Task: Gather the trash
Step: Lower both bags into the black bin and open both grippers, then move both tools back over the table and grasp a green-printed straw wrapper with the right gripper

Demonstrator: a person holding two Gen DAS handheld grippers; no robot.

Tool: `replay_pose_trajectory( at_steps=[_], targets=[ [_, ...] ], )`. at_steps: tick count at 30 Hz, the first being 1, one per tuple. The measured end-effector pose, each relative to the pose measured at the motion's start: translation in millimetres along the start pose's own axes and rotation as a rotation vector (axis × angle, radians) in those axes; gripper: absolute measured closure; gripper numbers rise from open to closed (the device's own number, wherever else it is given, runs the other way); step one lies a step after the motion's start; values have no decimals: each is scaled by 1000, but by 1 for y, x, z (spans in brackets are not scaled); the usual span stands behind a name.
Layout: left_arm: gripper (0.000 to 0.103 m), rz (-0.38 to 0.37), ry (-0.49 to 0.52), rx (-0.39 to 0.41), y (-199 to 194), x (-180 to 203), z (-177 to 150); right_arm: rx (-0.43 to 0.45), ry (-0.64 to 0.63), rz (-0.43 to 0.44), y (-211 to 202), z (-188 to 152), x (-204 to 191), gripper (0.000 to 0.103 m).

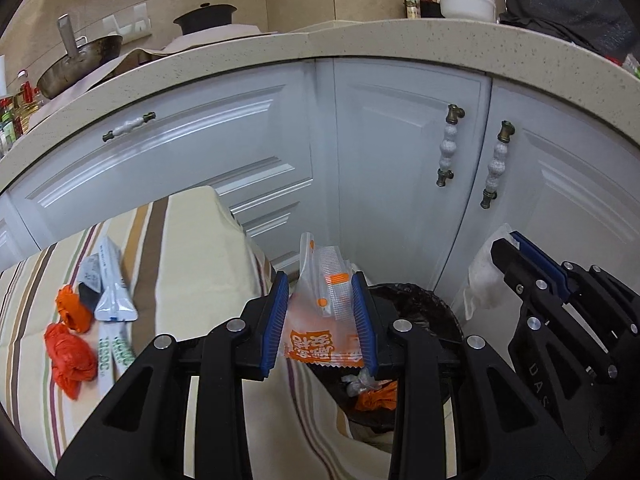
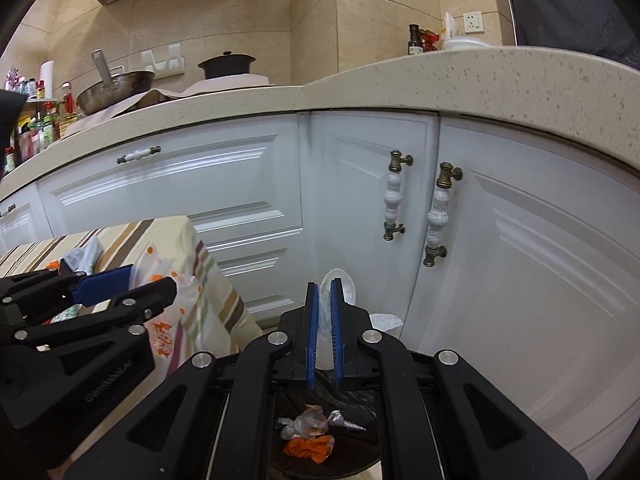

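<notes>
My left gripper (image 1: 321,280) is shut on an orange-and-clear snack wrapper (image 1: 320,336), held over the near rim of a black-lined trash bin (image 1: 424,300). My right gripper (image 2: 325,285) is shut on a white translucent wrapper (image 2: 346,284) above the same bin (image 2: 356,452), which holds a crumpled orange piece (image 2: 308,446) and clear plastic bits. The left wrist view shows the right gripper (image 1: 505,241) at the right with its wrapper (image 1: 482,280). The right wrist view shows the left gripper (image 2: 154,276) at the left. On the striped tablecloth (image 1: 188,248) lie orange crumpled scraps (image 1: 70,352) and white sachets (image 1: 114,296).
White cabinet doors (image 2: 520,260) with bronze-and-white handles (image 2: 438,216) stand right behind the bin. A speckled countertop (image 1: 360,36) above carries a wok (image 1: 80,60), a dark pot (image 1: 206,16), bottles and a white bowl (image 1: 466,4). The table's corner hangs beside the bin.
</notes>
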State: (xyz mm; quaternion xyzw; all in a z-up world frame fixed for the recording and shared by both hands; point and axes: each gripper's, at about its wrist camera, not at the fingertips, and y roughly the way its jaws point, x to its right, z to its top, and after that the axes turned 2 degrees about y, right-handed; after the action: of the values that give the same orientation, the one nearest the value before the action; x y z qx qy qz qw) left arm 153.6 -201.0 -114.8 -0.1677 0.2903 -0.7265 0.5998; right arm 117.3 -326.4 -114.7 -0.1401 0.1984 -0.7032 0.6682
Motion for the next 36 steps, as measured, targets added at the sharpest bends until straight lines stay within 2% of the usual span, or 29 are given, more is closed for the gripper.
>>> replay_pose_trajectory(
  at_steps=[4, 6, 8, 14, 20, 28, 36],
  targets=[
    [68, 7, -1, -36, 20, 7, 1, -8, 24, 7, 14, 0, 10, 95],
    [62, -5, -16, -68, 29, 7, 2, -17, 42, 4, 20, -1, 15, 77],
    [56, -5, -34, -77, 34, 6, 3, -19, 58, -3, 22, -2, 19, 73],
    [50, -7, -36, -72, 31, 1, 4, -17, 68, -19, 16, 0, 22, 71],
    [49, -3, -48, -47, 10, -18, 4, -6, 80, -12, 2, 6, 13, 68],
    [49, 57, -102, -18, -33, -80, -8, -4, 68, 67, -16, 14, -30, 66],
    [48, 196, -174, -20, -73, -168, -37, -34, 4, 201, -21, 12, -107, 66]
  ],
)
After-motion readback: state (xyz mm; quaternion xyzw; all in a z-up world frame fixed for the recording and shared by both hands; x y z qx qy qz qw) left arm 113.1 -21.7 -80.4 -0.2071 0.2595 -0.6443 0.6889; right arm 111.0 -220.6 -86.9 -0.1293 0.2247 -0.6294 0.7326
